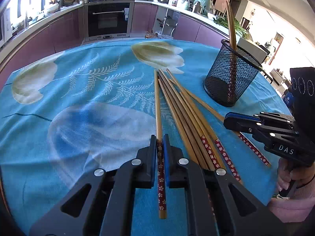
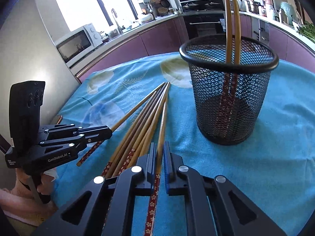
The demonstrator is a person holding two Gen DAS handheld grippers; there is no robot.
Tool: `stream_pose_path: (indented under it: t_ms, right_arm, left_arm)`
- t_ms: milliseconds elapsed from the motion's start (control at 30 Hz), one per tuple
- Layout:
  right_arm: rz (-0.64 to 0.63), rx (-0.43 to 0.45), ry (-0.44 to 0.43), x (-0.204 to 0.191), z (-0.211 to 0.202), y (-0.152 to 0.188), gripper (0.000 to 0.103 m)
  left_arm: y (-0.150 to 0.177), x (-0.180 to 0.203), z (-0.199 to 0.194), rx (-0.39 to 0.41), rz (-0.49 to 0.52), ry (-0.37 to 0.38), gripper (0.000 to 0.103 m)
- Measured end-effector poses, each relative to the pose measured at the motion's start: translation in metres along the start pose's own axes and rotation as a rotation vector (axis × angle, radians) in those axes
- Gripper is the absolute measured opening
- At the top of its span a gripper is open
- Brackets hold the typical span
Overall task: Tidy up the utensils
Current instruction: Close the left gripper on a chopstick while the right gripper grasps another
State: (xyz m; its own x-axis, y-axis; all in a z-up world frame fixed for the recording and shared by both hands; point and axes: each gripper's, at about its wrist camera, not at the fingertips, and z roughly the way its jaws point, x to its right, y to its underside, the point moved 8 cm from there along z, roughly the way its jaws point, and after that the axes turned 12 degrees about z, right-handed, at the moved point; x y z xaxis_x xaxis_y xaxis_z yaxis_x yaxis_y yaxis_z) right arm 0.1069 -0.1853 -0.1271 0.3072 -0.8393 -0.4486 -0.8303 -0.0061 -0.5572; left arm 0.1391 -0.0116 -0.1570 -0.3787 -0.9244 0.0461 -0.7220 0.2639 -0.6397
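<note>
Closest in the left wrist view, the left gripper (image 1: pixel 159 141) has its jaws pinched on a single chopstick (image 1: pixel 159 118), gripped near its red flower-patterned end and lying on the blue floral tablecloth (image 1: pixel 88 108). Just right of it, the loose chopsticks (image 1: pixel 185 114) fan out in a bundle, tips pointing away. Beyond them stands the black mesh holder (image 1: pixel 230 78) with two chopsticks upright inside. At the right edge, the right gripper (image 1: pixel 228 121) (held by a hand in a pink sleeve) sits over the outermost stick.

From the right wrist view, the right gripper (image 2: pixel 161 149) is likewise clamped on one chopstick (image 2: pixel 161 125) at the bundle's right side. The mesh holder (image 2: pixel 230 102) stands near, ahead and to the right, upright on the cloth. The left gripper (image 2: pixel 109 131) shows at left, closed on its stick.
</note>
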Motion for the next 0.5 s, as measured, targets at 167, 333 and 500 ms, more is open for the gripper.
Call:
stream_pose_path:
  t_ms: [167,333,500]
  right_arm:
    - [-0.018,-0.007,-0.037,-0.006,-0.009,0.006,0.006]
    - [-0.056,-0.057,-0.012,-0.009,0.001,0.012,0.006]
    - [-0.096,-0.077,0.02,-0.01,0.01,0.01,0.008]
  left_arm:
    - [0.011,0.01,-0.009,0.004,0.004,0.034,0.008]
    - [0.021,0.017,-0.004,-0.034,0.042,0.042,0.009]
    - [0.009,0.014,0.002,-0.035,0.132,-0.005,0.03]
